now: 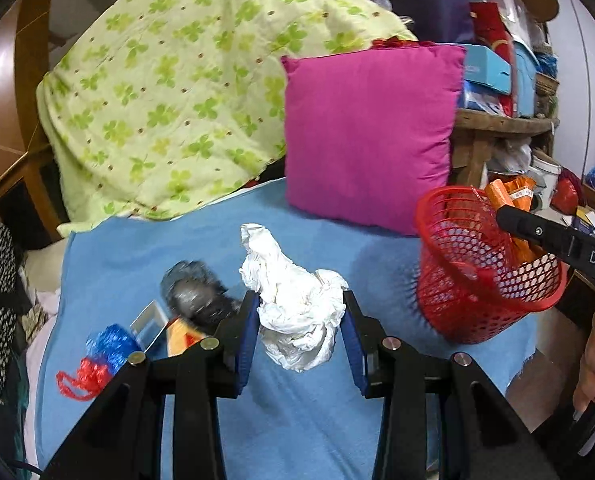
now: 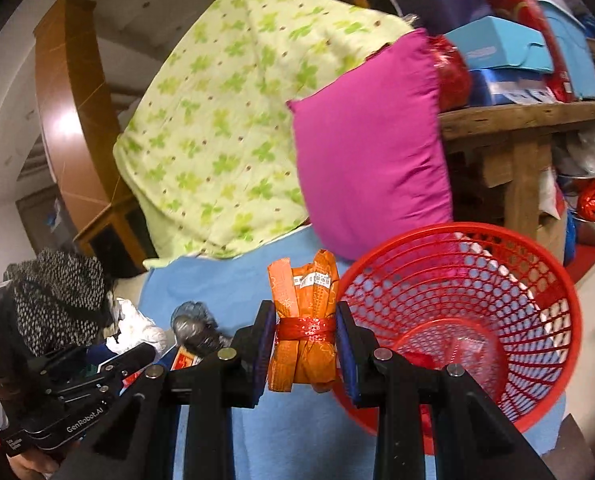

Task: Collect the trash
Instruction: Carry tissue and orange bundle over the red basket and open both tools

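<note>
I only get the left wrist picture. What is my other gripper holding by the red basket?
Observer: The right gripper is shut on an orange wrapped bundle tied with shiny red ribbon.
Child: Is anything in the red mesh plastic basket?
Observer: Something red lies at its bottom; nothing more shows.
Child: Is the bundle over the basket?
Observer: No, it sits just left of the rim, over the blue blanket.
</note>
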`<action>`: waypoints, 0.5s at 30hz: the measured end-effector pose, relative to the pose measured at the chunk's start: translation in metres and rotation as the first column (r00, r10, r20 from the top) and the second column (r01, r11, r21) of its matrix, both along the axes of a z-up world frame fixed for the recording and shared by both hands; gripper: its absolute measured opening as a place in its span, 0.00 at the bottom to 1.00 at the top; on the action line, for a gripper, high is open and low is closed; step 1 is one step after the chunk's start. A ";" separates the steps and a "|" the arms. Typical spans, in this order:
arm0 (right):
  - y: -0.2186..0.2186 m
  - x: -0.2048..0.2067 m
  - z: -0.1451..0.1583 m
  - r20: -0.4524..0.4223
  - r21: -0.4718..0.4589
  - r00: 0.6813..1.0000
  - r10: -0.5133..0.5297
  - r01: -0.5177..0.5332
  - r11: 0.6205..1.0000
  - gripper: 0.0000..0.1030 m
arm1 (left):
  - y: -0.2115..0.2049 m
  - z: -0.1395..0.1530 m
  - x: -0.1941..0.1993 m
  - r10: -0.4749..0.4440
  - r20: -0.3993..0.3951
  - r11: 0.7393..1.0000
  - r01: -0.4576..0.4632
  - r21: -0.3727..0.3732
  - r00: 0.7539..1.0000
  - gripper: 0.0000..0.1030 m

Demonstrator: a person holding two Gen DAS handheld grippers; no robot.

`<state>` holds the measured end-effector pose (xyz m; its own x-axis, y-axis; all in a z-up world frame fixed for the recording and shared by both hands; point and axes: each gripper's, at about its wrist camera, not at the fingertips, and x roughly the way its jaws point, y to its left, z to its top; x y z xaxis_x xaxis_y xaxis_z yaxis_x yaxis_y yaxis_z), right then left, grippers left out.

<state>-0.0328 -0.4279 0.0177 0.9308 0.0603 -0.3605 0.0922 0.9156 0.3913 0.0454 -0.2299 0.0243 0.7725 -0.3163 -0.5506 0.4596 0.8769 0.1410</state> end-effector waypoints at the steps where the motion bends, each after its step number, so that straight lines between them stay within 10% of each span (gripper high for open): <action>1: -0.004 -0.001 -0.001 0.004 0.007 1.000 -0.010 0.010 1.000 0.31 | -0.004 0.001 0.000 -0.009 0.000 1.000 0.009 -0.002 1.000 0.40; 15: -0.056 -0.023 -0.010 0.039 0.115 0.993 -0.114 0.108 0.987 0.31 | -0.072 0.020 -0.009 -0.113 0.042 0.993 0.111 0.032 0.993 0.40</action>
<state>-0.0553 -0.4840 0.0078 0.9492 -0.0065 -0.3146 0.1707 0.8506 0.4974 0.0363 -0.3021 0.0448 0.7565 -0.3863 -0.5277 0.5475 0.8154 0.1881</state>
